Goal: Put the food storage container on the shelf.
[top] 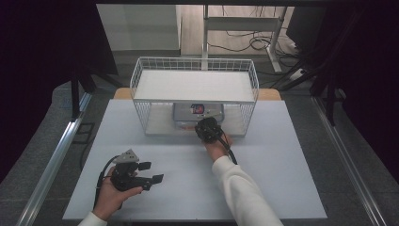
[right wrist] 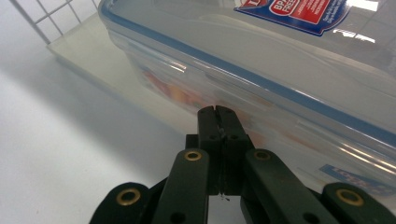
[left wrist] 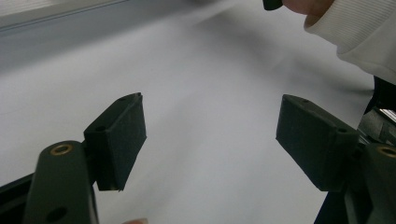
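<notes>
A white table (top: 141,155) is carrying a wire shelf rack (top: 195,70) at twelve o'clock, and a clear lidded food container (right wrist: 261,60) is sitting on its lower tier. The right gripper (right wrist: 218,112), jaws pressed together on nothing, is nosing against the container's near wall; pushing low and square should be keeping it from skewing. The left gripper (left wrist: 210,135) is idling at seven o'clock, jaws wide and empty.

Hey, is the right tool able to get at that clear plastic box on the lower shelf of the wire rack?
Probably yes. The right tool is shut, its tips right at the side wall of the clear box, which sits at the wire rack's open front. Nothing stands between them.
</notes>
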`<state>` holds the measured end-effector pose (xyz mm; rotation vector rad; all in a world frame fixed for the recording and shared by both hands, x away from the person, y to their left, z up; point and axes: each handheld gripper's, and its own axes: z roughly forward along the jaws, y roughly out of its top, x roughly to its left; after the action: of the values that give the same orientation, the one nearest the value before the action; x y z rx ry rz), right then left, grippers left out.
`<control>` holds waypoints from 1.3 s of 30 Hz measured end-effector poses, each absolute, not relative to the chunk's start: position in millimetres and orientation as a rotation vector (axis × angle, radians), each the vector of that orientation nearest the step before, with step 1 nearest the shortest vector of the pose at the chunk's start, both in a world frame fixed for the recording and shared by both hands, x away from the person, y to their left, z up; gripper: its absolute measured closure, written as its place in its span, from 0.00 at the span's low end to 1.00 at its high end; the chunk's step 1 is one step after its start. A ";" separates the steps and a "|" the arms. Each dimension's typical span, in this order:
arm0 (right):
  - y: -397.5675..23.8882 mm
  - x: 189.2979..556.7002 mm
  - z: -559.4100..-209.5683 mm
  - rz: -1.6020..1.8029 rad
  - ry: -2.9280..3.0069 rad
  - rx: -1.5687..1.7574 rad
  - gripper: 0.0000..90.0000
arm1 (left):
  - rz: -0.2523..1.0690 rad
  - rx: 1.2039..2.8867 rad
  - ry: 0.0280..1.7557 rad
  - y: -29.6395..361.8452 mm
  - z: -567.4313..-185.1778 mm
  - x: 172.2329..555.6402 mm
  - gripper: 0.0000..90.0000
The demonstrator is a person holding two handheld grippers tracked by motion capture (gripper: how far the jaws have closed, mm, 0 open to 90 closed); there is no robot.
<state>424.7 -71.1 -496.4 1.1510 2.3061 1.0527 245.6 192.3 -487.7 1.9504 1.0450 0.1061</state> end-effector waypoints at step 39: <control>-164.2 330.9 -461.4 1.211 2.418 0.977 0.99 | 0.140 1.964 1.049 191.3 -487.7 244.9 0.26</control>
<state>330.9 -164.2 -461.4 0.9771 2.4176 1.2108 244.9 191.3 -487.7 1.9641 1.0489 0.1398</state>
